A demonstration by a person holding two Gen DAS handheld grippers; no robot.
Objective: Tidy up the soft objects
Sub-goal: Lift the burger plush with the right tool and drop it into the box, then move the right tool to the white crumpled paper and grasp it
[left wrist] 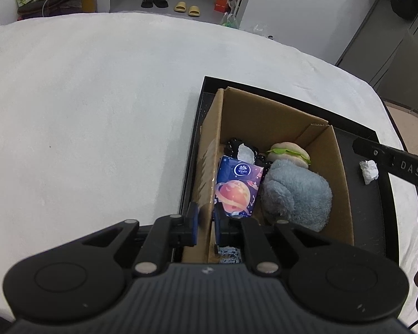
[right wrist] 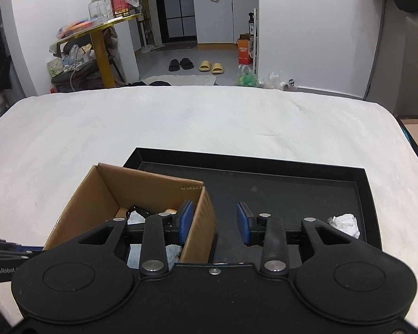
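A brown cardboard box [left wrist: 267, 111] stands in a black tray [left wrist: 370, 217] on a white cloth. In the box lie a blue tissue pack with a planet print [left wrist: 238, 188], a grey-blue plush toy [left wrist: 298, 194], a plush burger [left wrist: 288, 151] and a black-and-white soft item [left wrist: 243, 150]. My left gripper [left wrist: 204, 225] is shut on the box's left wall. My right gripper [right wrist: 214, 222] is open and straddles the box's right wall [right wrist: 206, 220], one finger inside the box, one over the tray [right wrist: 292, 192]. A crumpled white tissue [right wrist: 345, 224] lies in the tray, right of the box [right wrist: 142, 183].
The white cloth [right wrist: 181, 117] covers the table all around the tray. Past its far edge are slippers [right wrist: 211, 66] on the floor, a gold-legged side table [right wrist: 97, 41] with clutter, and an orange box [right wrist: 245, 50].
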